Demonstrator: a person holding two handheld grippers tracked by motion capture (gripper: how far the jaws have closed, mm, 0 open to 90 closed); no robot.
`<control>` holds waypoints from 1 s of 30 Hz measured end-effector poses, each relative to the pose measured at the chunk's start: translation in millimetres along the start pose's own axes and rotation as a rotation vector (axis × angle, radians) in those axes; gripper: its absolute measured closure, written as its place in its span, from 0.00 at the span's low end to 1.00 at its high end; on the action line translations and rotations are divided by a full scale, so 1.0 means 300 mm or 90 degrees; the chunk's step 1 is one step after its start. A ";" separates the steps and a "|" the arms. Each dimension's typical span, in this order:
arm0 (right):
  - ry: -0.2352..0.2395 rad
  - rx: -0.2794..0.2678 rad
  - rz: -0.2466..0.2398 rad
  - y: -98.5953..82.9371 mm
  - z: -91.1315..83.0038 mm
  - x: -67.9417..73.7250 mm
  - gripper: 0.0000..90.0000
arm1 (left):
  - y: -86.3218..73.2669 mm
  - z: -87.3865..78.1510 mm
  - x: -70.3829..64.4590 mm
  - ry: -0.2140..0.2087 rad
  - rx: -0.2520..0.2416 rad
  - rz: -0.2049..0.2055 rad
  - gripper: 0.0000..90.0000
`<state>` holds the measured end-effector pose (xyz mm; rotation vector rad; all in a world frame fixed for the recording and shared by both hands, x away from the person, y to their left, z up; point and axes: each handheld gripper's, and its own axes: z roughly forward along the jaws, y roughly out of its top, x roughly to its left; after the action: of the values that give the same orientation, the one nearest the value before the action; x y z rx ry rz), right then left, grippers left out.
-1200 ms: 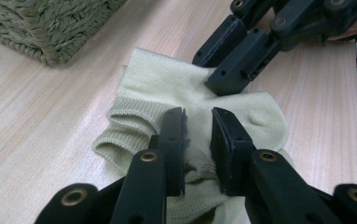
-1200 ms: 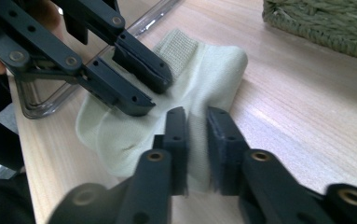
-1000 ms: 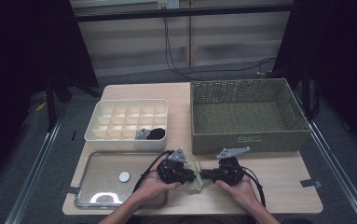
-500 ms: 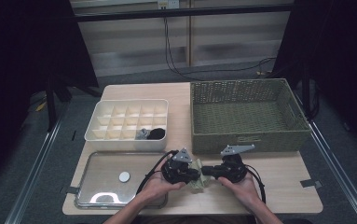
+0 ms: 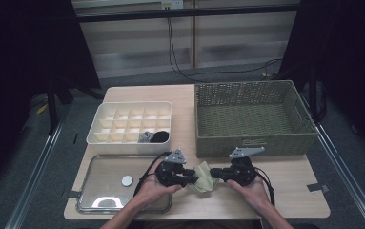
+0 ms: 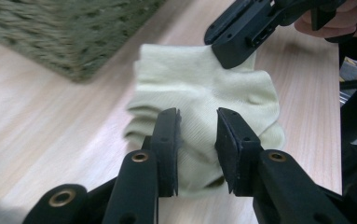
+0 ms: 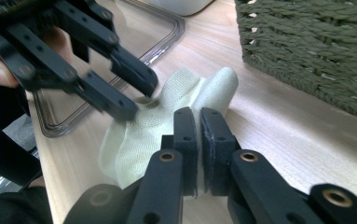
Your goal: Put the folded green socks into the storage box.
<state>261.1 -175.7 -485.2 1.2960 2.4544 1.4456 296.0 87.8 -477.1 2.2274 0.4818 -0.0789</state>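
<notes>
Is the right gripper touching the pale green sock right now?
Touching. The right gripper view shows the right gripper with jaws pinched shut on the sock.

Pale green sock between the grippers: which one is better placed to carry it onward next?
Right, probably. The right gripper has its jaws shut on the sock, pinching a fold. The left gripper has jaws parted around the sock without clamping it, so it would need to close first.

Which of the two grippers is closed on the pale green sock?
The right gripper: its jaws pinch the sock shut, while the left gripper has its jaws parted around the fabric.
</notes>
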 end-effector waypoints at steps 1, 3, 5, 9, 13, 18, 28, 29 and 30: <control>0.000 0.000 0.000 0.000 -0.001 -0.003 0.95 | -0.005 -0.010 0.004 0.002 -0.001 0.001 0.76; -0.001 -0.002 -0.001 0.000 -0.003 -0.009 0.95 | -0.011 -0.020 0.011 -0.004 0.002 -0.002 0.76; -0.005 -0.002 0.002 -0.001 -0.005 -0.012 0.95 | -0.017 -0.025 0.013 -0.003 0.009 0.002 0.77; -0.006 0.003 -0.003 0.000 -0.004 -0.011 0.95 | -0.024 -0.008 0.002 -0.005 0.004 0.004 0.76; -0.007 -0.001 -0.002 0.003 -0.004 -0.011 0.95 | -0.024 0.001 0.001 -0.004 0.029 0.021 0.74; 0.000 -0.007 -0.009 0.015 0.006 -0.001 0.95 | -0.027 0.026 -0.005 -0.001 0.022 0.021 0.80; 0.024 -0.021 -0.022 0.033 0.036 0.040 0.93 | -0.024 0.054 -0.020 0.010 0.032 0.025 0.82; 0.027 -0.022 -0.020 0.035 0.037 0.043 0.93 | -0.022 0.055 -0.023 0.013 0.036 0.023 0.83; 0.029 -0.024 -0.021 0.037 0.039 0.046 0.94 | -0.022 0.058 -0.023 0.013 0.033 0.026 0.83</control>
<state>263.7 -155.7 -478.8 1.2239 2.4511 1.5222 288.9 76.4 -491.7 2.2900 0.4504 -0.0471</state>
